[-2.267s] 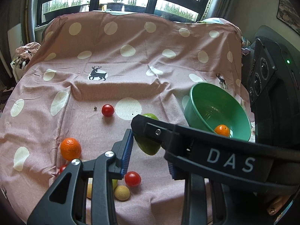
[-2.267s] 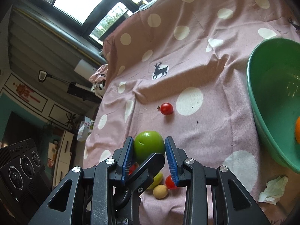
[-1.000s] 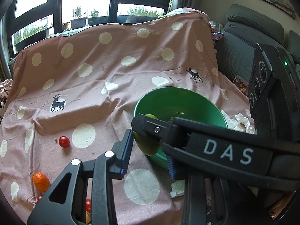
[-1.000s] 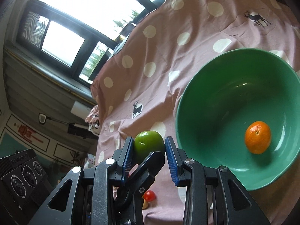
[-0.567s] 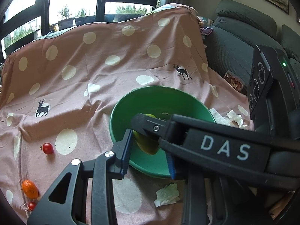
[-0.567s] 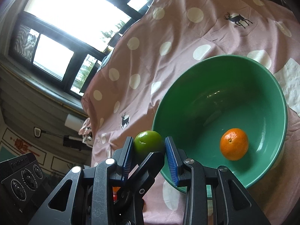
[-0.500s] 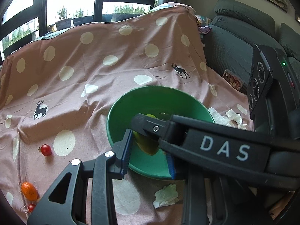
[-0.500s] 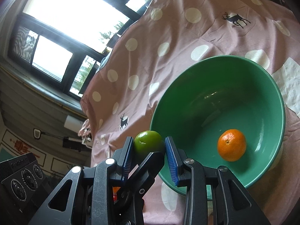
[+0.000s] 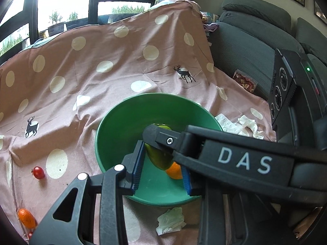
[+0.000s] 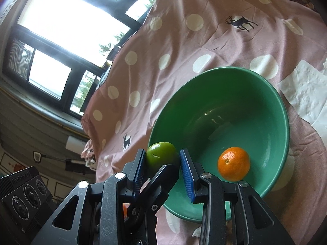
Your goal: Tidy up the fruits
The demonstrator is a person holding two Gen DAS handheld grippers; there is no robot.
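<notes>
A green apple is held between the blue pads of my right gripper, above the near rim of a green bowl. One orange mandarin lies inside the bowl. In the left wrist view the same apple sits between the pads of my left gripper, partly hidden by the right gripper's black finger crossing in front; the bowl and the mandarin lie below. Both grippers appear to clamp the one apple.
On the pink polka-dot cloth left of the bowl lie a cherry tomato, a mandarin and a small red fruit. Crumpled tissues lie in front of and right of the bowl. A grey sofa stands at the right.
Both grippers, holding the apple, have moved right from the loose fruits to over the bowl and dropped closer to it. The mandarin in the bowl now shows just below the apple.
</notes>
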